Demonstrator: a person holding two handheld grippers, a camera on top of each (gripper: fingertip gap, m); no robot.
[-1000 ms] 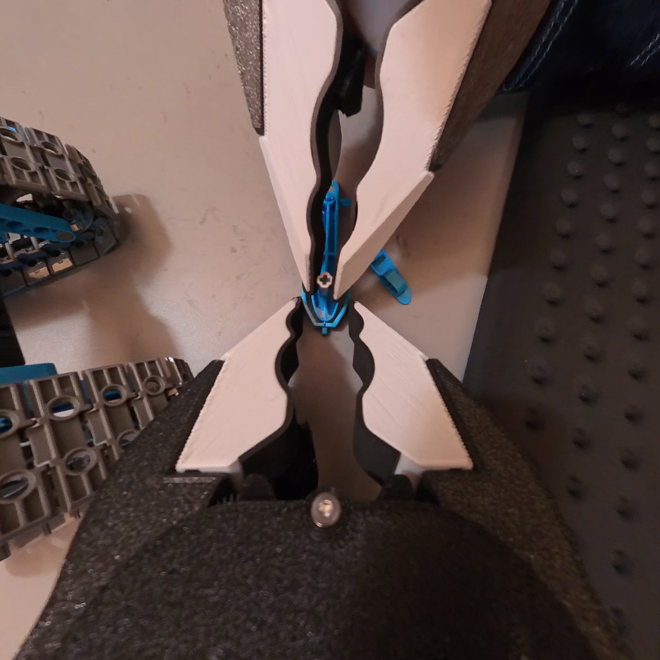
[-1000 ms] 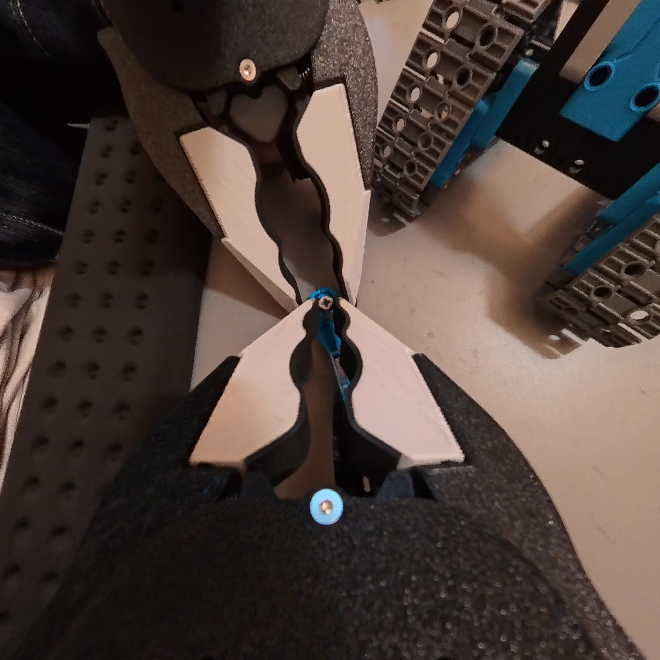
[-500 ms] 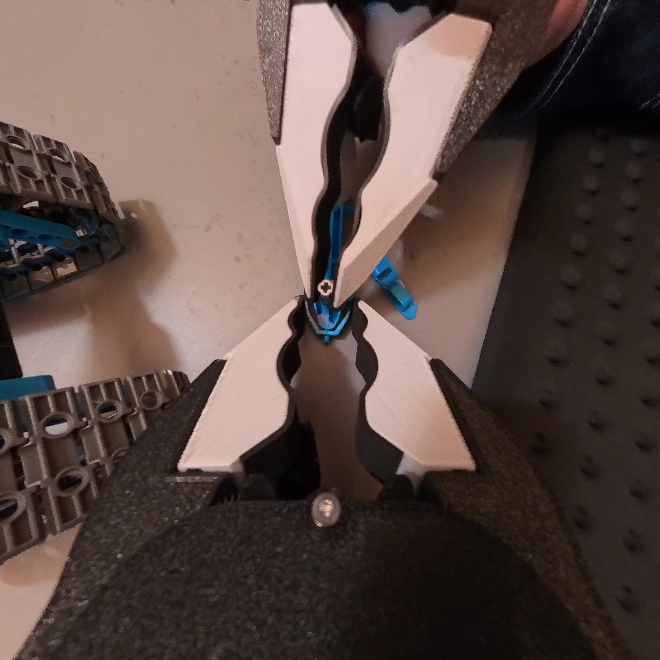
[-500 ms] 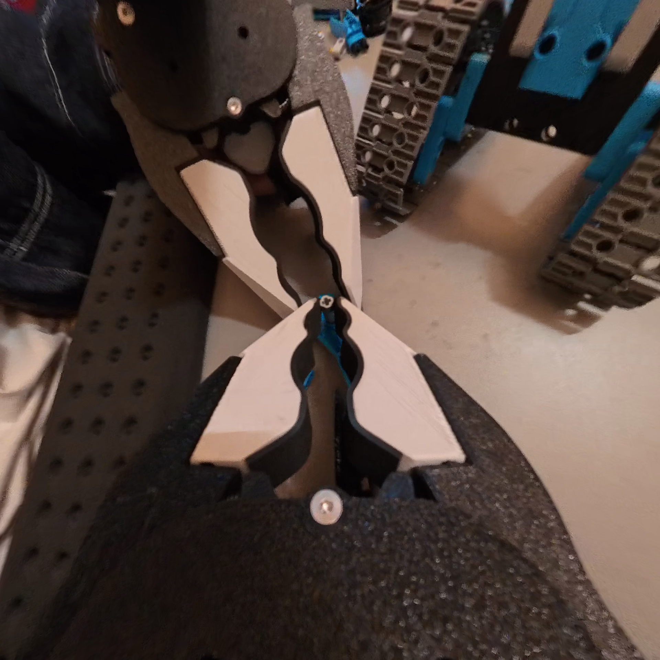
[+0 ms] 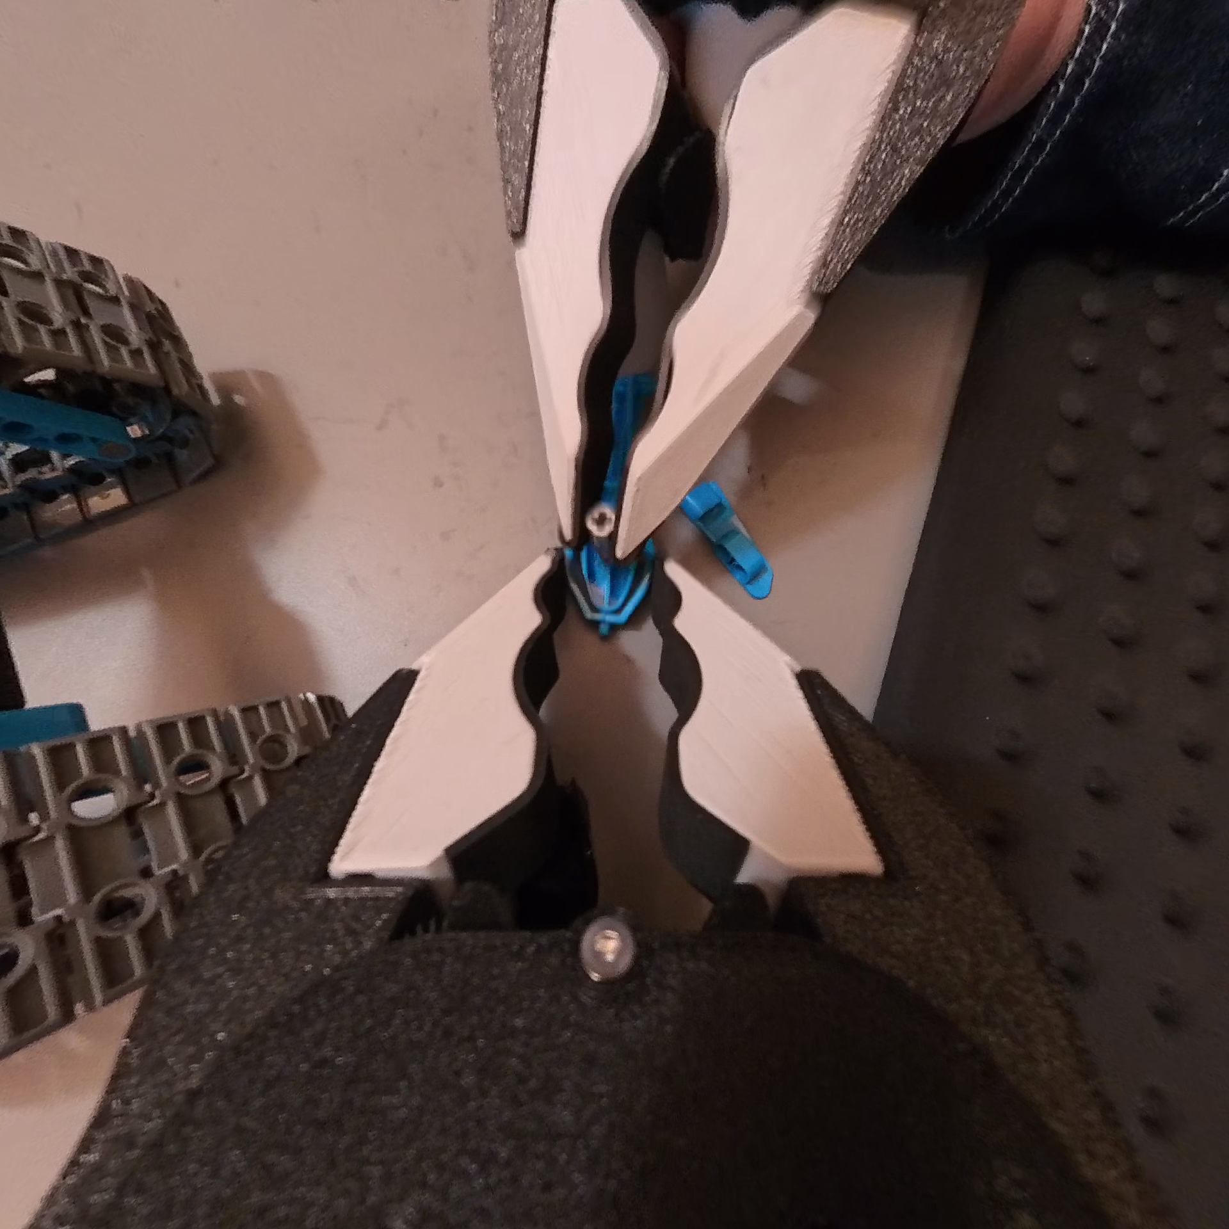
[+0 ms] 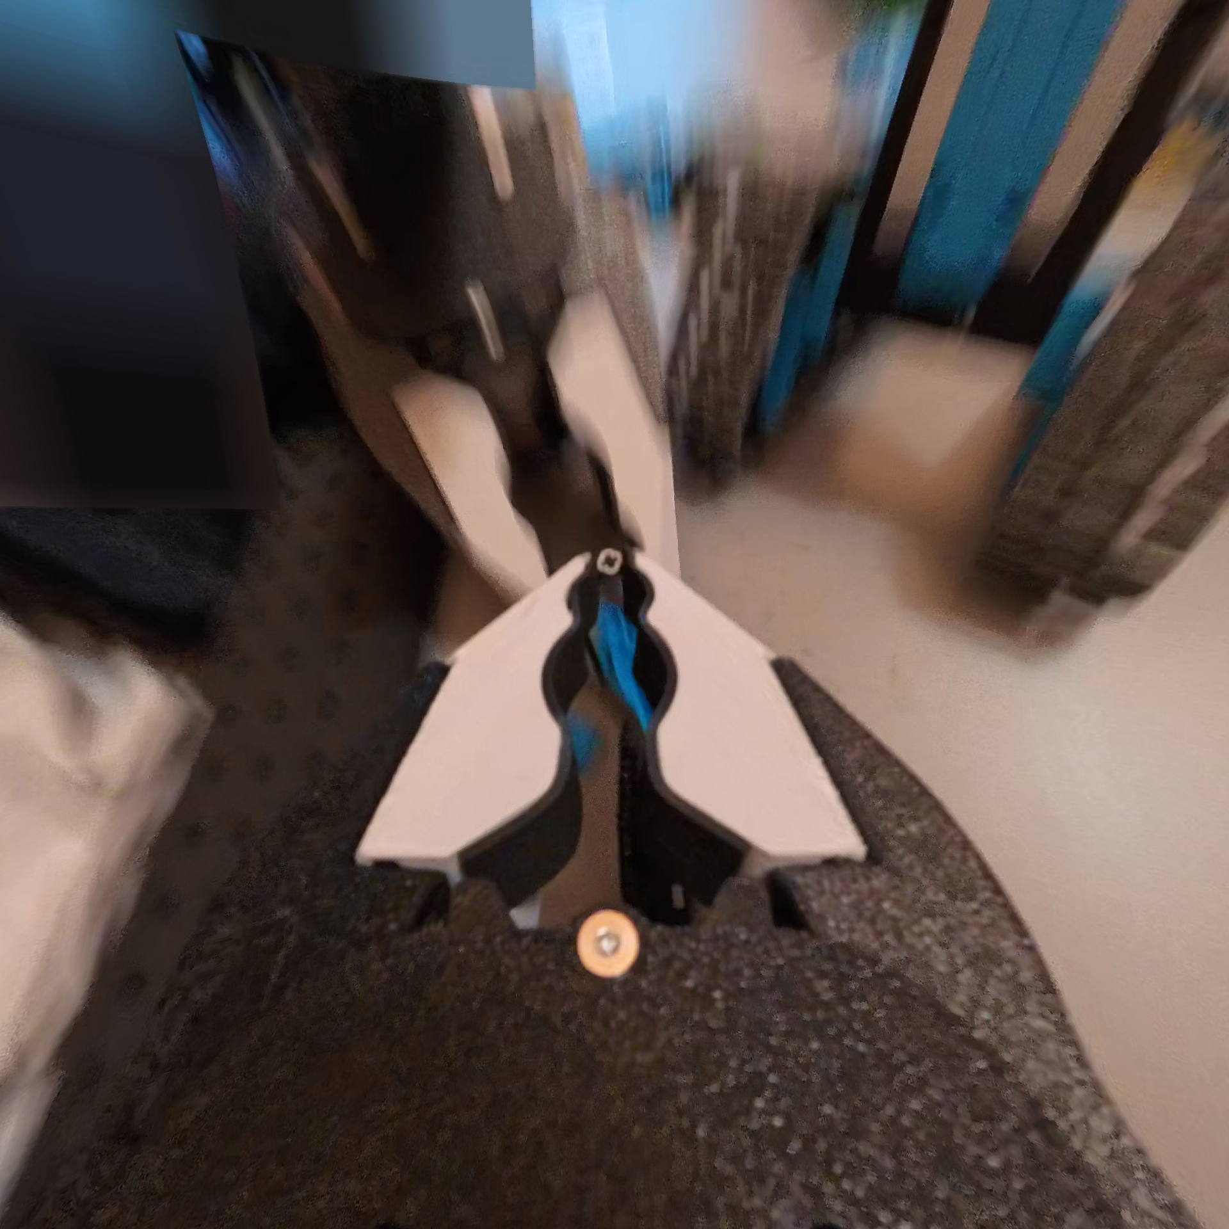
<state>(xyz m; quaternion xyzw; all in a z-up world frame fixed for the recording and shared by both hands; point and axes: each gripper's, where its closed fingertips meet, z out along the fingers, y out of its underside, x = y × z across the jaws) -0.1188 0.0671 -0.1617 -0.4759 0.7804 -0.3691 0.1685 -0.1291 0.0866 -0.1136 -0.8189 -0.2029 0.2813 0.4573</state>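
Observation:
My left gripper [image 5: 606, 573] is shut on a small blue plastic part [image 5: 612, 590] at its fingertips. My right gripper [image 5: 595, 533] comes in from the top of the left wrist view, tip to tip with the left one. It is shut on a thin blue beam [image 5: 622, 425] with a grey cross-shaped axle end [image 5: 600, 517] at its tip. The axle end touches the blue part. In the blurred right wrist view, my right gripper [image 6: 608, 570] holds the beam [image 6: 622, 655] and axle end [image 6: 608, 560]. The left gripper's white fingers [image 6: 465, 465] rise beyond.
A loose blue connector [image 5: 728, 539] lies on the beige table [image 5: 332, 199] just right of the fingertips. Grey tracks [image 5: 133, 831] of a blue and black model stand at the left, also blurred in the right wrist view [image 6: 1097, 432]. A dark studded mat [image 5: 1097, 598] borders the table on the right.
The right wrist view has swung upward and is now heavily motion-blurred. In the left wrist view the right gripper has shifted and turned slightly. Both grippers stay shut, tip to tip.

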